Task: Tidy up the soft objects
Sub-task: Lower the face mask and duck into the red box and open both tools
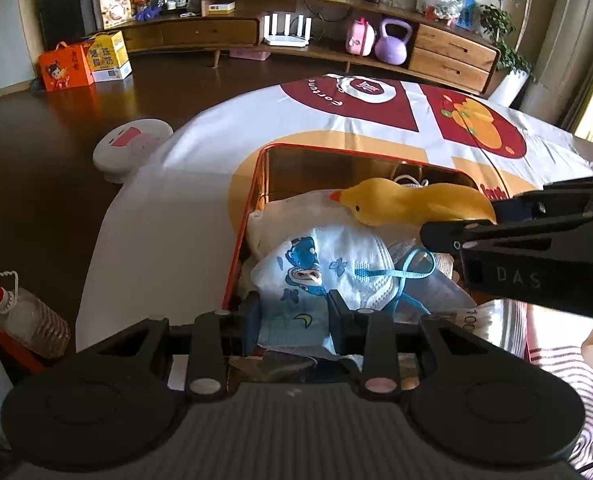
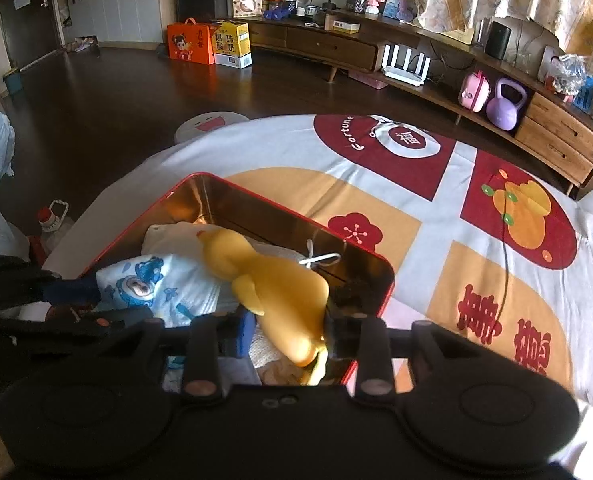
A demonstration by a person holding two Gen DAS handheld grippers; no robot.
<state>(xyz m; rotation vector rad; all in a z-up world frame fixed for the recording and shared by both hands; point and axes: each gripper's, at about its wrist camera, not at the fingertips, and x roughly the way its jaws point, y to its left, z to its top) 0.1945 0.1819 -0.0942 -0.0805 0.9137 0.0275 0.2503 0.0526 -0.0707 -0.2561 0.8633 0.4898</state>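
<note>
A red-rimmed tin box (image 1: pixel 256 184) with a gold inside stands on the table; it also shows in the right wrist view (image 2: pixel 384 280). It holds soft items, with a white cartoon-print face mask (image 1: pixel 336 268) on top, also in the right wrist view (image 2: pixel 164 284). My left gripper (image 1: pixel 294 316) is shut on the mask's lower edge. My right gripper (image 2: pixel 288 332) is shut on a yellow rubber duck (image 2: pixel 280 292) and holds it over the box. From the left wrist view the duck (image 1: pixel 408 204) hangs above the mask, with the right gripper (image 1: pixel 468 220) coming in from the right.
The table wears a white, red and orange printed cloth (image 2: pixel 436 216). A white round stool (image 1: pixel 132 148) and an oil bottle (image 1: pixel 28 312) stand on the dark floor to the left. A long wooden cabinet (image 2: pixel 336 44) runs along the far wall.
</note>
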